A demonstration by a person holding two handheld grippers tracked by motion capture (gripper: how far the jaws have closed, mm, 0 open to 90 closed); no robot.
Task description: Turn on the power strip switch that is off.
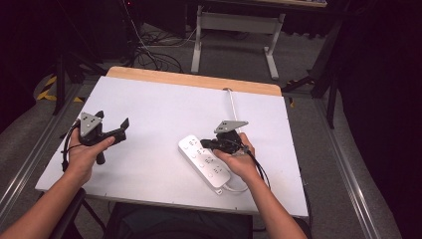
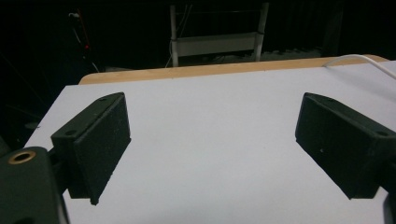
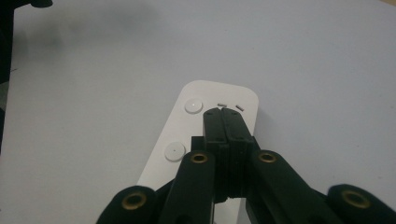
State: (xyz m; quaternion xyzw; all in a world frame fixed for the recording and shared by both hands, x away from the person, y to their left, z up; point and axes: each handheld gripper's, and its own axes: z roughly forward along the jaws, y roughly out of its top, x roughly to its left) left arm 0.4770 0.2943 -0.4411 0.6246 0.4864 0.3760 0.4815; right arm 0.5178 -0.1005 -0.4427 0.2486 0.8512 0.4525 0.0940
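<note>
**Entry: closed jaws working over the power strip's buttons**

Item in hand: white power strip [image 1: 205,161], lying at a slant just right of centre in the high view, its cable [image 1: 232,102] running toward the top edge of the worktop [image 1: 154,99].

Right gripper [image 3: 224,113]: I am holding its jaws clenched together, nothing between them, the joined tip hovering over the strip's far end beside two round buttons [image 3: 193,106]. I judge the step to be pressing a switch with the shut tip. The next move calls for a small shift toward the chosen button, then a straight push down.

Left gripper [image 1: 117,129]: I am holding it at the left of the frame, jaws released and wide, well apart from the strip.

View notes: the right gripper view is giving the buttons and slots; the high view is giving the whole layout; the left gripper view is giving bare worktop between spread jaws.
</note>
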